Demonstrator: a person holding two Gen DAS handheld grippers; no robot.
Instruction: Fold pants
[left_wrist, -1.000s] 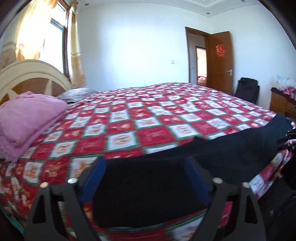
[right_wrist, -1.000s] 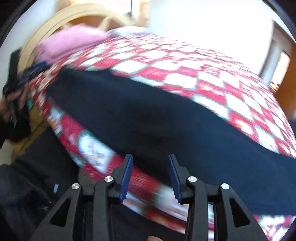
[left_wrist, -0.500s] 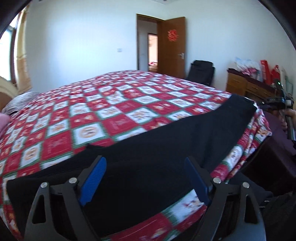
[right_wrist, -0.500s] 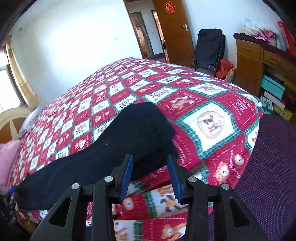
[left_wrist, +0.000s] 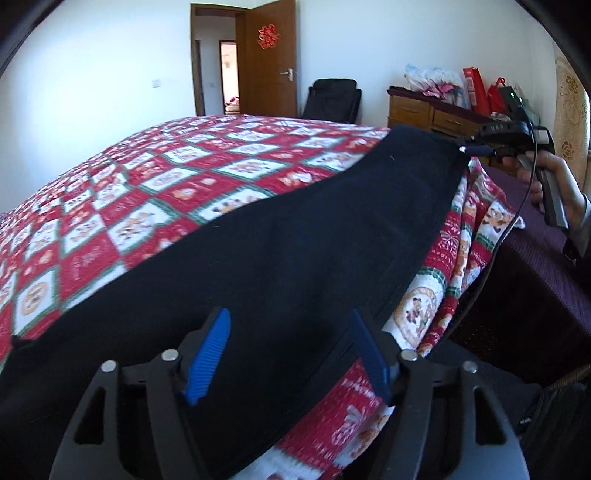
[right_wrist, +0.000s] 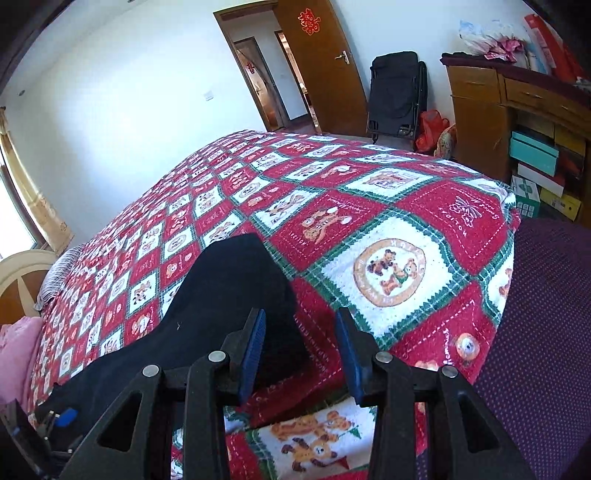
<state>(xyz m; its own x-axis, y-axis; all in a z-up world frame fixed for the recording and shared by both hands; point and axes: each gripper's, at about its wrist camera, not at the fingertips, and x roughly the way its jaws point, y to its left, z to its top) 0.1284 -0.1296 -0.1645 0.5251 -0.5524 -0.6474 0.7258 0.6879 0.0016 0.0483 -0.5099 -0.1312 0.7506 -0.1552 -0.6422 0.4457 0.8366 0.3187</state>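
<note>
So the pants (left_wrist: 295, 240), dark and laid out long, sit along the near edge of the bed (left_wrist: 177, 192), on top of the red-and-white checked quilt (right_wrist: 388, 229). One end reaches toward the foot corner of the bed, the other runs back toward the headboard side.

Left gripper (left_wrist: 291, 350) hovers over the pants about midway along the bed edge. Its jaws have just been closing in but there's a clear gap, with dark fabric showing under and between the blue pads, and they aren't pinching it as far as I can see.

Right gripper (right_wrist: 299, 350) is over by the foot-corner end of the pants. Its jaws are partly apart and released; the pant end lies just under the left pad and quilt fills the rest of the gap. From the left wrist view the right gripper (left_wrist: 476, 149) sits right at that end of the pants, though it's small there, so I can't say if it touches the cloth. The hand (left_wrist: 554, 184) holding it shows beyond the bed.

Dresser (right_wrist: 487, 110) and door (right_wrist: 321, 66) are past the foot of the bed.
</note>
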